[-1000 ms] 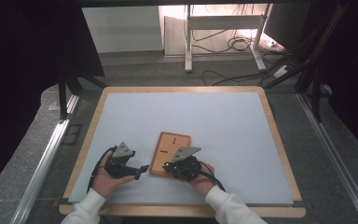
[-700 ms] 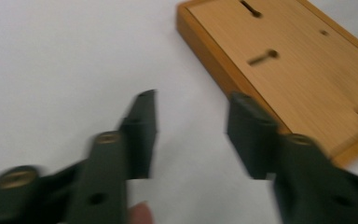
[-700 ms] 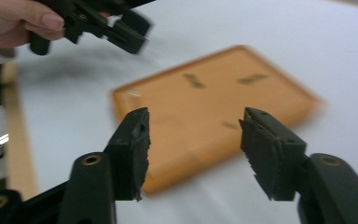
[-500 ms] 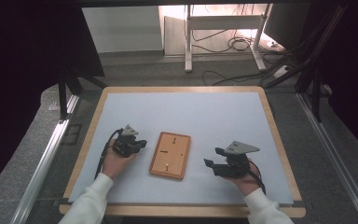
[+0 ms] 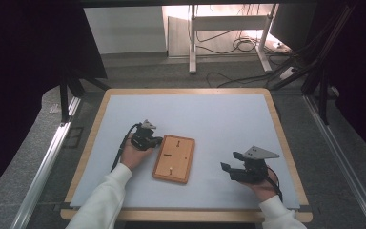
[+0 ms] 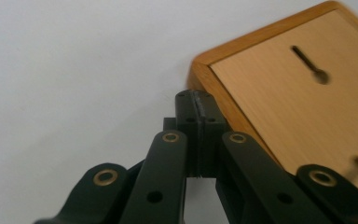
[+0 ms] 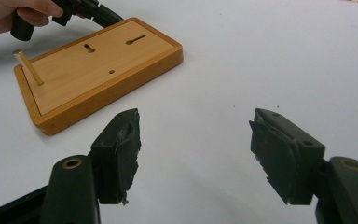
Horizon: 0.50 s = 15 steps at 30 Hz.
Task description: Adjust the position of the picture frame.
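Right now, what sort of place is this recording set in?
Probably a lab or workshop recording station: a wood-edged table with a white mat, dark curtains on both sides, and loose cables on the floor behind.

We see a flat rectangular wooden board (image 5: 174, 158) lying face up on the white table surface, slightly toward six o'clock of centre; two keyhole slots cut in its top; a small peg (image 7: 28, 67) standing upright near one short end.
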{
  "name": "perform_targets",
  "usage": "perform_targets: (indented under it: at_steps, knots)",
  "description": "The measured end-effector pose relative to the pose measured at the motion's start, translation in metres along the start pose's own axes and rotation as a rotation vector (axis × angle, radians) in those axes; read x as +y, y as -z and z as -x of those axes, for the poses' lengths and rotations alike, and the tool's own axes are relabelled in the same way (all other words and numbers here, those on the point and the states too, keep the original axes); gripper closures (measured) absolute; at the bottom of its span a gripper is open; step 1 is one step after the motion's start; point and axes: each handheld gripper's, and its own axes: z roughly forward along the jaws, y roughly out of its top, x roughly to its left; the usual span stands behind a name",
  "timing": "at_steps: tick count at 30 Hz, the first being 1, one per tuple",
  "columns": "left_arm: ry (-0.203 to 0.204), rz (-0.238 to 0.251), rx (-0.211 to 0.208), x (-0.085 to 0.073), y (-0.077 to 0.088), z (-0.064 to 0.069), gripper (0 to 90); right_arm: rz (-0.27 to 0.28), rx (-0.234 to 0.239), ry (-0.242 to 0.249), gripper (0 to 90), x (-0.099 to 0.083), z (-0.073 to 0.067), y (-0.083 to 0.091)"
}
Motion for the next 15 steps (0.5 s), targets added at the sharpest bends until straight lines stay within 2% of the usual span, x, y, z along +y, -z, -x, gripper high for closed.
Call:
perform_targets:
  at_steps: [2,3,6,7,9,12,14,15]
  knots:
    - [0.015,0.004,-0.016,0.001,-0.002,-0.001,90.0,-0.002,-0.002,-0.003,32.9,0.000,0.001,0.000]
    - [0.019,0.014,-0.039,0.004,-0.005,-0.001,90.0,0.000,0.000,-0.003,32.9,0.000,0.002,0.000]
    - [0.007,0.012,-0.056,0.008,-0.010,0.002,90.0,-0.001,0.005,-0.002,33.0,0.000,0.002,0.000]
    - [-0.016,0.010,-0.067,0.013,-0.014,0.007,90.0,-0.002,0.007,0.001,33.0,0.000,0.001,0.000]
    - [-0.019,0.009,-0.078,0.016,-0.017,0.011,90.0,-0.003,0.008,0.004,33.1,0.000,0.001,0.000]
    - [-0.078,-0.008,-0.077,0.027,-0.024,0.023,90.0,-0.006,0.012,0.009,33.2,-0.001,0.000,0.000]
    - [-0.102,-0.009,-0.096,0.034,-0.029,0.031,90.0,-0.007,0.015,0.009,33.3,-0.001,0.000,0.000]
    - [-0.135,-0.011,-0.118,0.042,-0.034,0.040,90.0,-0.008,0.016,0.010,33.3,-0.001,0.001,0.000]
